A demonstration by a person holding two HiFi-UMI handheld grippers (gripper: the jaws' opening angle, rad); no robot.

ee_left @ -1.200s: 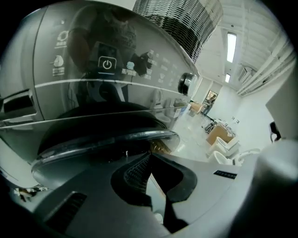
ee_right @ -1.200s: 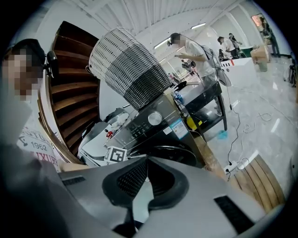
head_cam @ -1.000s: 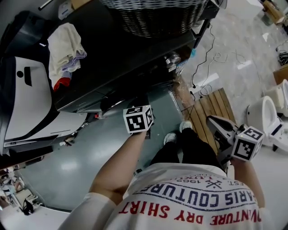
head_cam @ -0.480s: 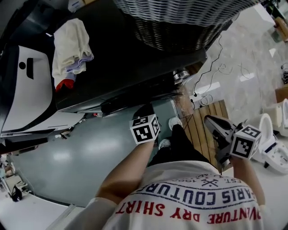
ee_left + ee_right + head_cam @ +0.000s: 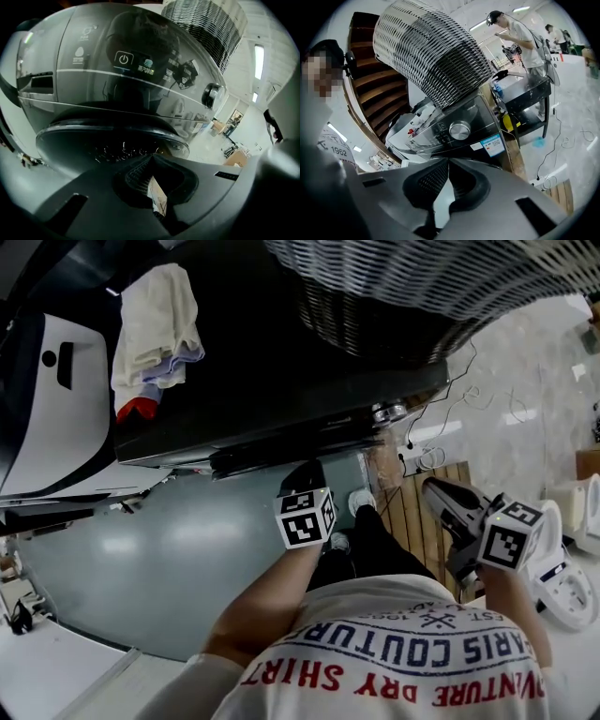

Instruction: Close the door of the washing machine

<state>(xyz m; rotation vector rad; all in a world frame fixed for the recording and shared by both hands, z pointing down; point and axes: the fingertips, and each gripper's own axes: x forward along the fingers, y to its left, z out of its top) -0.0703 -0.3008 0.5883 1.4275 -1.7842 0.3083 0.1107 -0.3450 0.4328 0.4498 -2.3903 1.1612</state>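
The left claw [image 5: 151,159], jaws together and empty, points straight at the washing machine door [image 5: 93,136] just ahead of its tips; the right claw [image 5: 433,491], also closed on nothing, hangs well aside, so left is nearer.

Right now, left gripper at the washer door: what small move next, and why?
Probably press the left gripper straight forward. Its jaws are together, tips right at the round door, and I cannot tell whether the door has latched. The right gripper hangs back.

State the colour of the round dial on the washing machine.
Metallic silver. The dial shows best in the right gripper view.
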